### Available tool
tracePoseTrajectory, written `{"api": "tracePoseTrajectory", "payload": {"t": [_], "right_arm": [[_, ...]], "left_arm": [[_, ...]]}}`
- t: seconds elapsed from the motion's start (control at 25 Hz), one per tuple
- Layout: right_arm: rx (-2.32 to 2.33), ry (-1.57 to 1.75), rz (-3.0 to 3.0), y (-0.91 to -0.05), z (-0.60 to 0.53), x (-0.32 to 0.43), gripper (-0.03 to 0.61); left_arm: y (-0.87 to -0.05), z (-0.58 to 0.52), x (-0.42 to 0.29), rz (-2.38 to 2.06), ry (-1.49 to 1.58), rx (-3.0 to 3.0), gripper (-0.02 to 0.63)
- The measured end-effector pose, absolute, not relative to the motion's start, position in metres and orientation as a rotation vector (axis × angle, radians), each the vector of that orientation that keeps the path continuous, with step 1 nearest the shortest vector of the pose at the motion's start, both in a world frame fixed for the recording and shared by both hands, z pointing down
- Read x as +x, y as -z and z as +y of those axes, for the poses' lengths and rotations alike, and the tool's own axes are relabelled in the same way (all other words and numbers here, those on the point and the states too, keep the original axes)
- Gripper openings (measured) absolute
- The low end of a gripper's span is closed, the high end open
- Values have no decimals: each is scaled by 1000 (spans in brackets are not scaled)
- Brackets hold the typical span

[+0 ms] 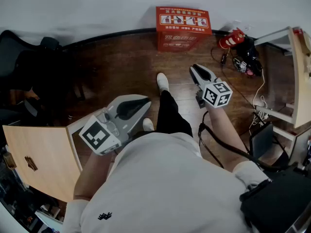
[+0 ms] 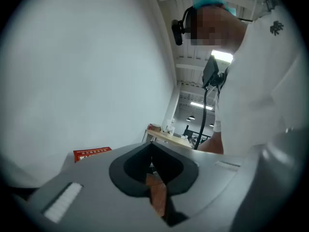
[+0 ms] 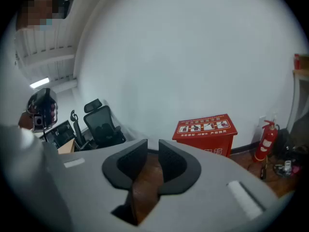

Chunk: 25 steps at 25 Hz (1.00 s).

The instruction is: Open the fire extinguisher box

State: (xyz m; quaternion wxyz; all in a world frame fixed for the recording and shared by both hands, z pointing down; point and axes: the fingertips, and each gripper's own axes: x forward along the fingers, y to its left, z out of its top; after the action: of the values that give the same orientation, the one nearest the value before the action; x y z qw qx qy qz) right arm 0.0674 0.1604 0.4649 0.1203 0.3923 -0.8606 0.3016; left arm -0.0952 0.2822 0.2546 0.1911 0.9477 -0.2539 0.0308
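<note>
The red fire extinguisher box [image 1: 183, 25] stands on the wood floor against the white wall, lid down. It also shows in the right gripper view, the box [image 3: 206, 129] ahead and to the right, and as a small red box [image 2: 91, 153] at the left of the left gripper view. Both grippers are held well short of it. My left gripper [image 1: 141, 103] has its jaws together [image 2: 151, 149] with nothing held. My right gripper [image 1: 194, 68] points toward the box, its jaws [image 3: 152, 146] a narrow gap apart and empty.
A red fire extinguisher [image 1: 231, 39] [image 3: 264, 140] stands right of the box beside tangled cables [image 1: 248, 59]. A black office chair [image 1: 24, 57] [image 3: 99, 124] is at the left. A wooden board [image 1: 41, 159] lies near left, a wooden table [image 1: 301, 76] at right.
</note>
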Motion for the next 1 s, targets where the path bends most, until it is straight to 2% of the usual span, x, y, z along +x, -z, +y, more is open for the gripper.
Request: {"api": "tracePoseTrajectory", "payload": {"t": [0.12, 0.24, 0.4, 0.64, 1.0], "right_arm": [[1203, -964, -2501, -505, 90, 86, 78], [1300, -1168, -2519, -538, 35, 97, 128], [1435, -1422, -2466, -578, -16, 114, 139], [1575, -1819, -2323, -632, -57, 125, 168], [1836, -2120, -2079, -681, -82, 136, 183]], "left_arm": [[-258, 222, -68, -708, -67, 2621, 0], [-258, 174, -42, -673, -67, 2597, 0], [-261, 129, -14, -605, -113, 2584, 0], [-280, 94, 6, -569, -154, 2527, 0], [-295, 70, 16, -519, -167, 2468, 0]]}}
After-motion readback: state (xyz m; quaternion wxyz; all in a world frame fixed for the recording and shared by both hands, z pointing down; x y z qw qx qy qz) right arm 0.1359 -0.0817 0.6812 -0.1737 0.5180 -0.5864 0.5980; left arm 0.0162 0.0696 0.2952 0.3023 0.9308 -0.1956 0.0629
